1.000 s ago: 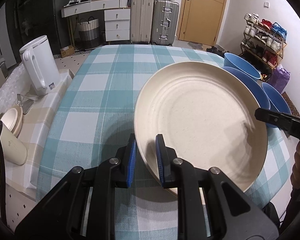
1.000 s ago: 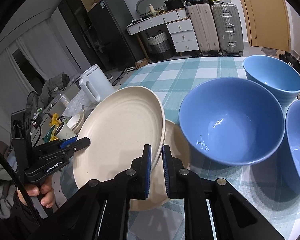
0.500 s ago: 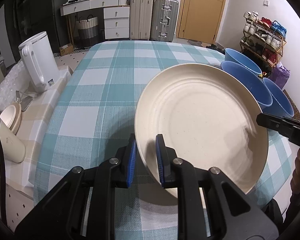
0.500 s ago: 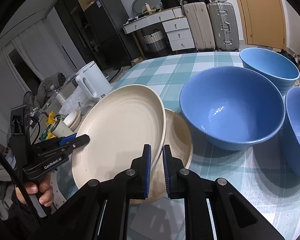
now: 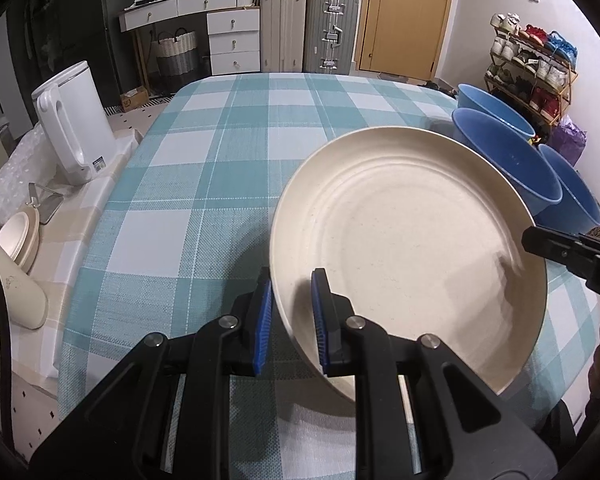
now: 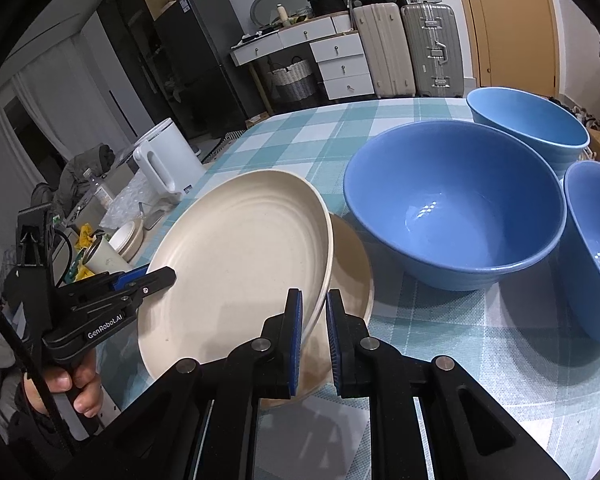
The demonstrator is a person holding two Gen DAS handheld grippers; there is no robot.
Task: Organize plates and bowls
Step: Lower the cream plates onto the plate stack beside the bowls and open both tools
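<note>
A large cream plate (image 5: pixel 412 256) hangs tilted above the checked table, held at two rims. My left gripper (image 5: pixel 290 312) is shut on its near-left rim. My right gripper (image 6: pixel 312 336) is shut on its opposite rim, and it shows in the left wrist view (image 5: pixel 568 252) at the right edge. The plate also shows in the right wrist view (image 6: pixel 236 260). A second cream plate (image 6: pixel 352 264) lies flat on the table under it. Three blue bowls stand to the right: a big one (image 6: pixel 456 212), one behind (image 6: pixel 532 124) and one at the right edge (image 6: pixel 596 248).
A white kettle (image 5: pixel 72 120) and a cream cup (image 5: pixel 16 292) stand on a side counter left of the table (image 5: pixel 228 152). Suitcases, drawers and a door are at the back. A shoe rack (image 5: pixel 532 68) stands at the right.
The plate and both grippers have drawn back toward the table's near edge and lifted slightly; the bowls look farther away. Both grips are unchanged.
</note>
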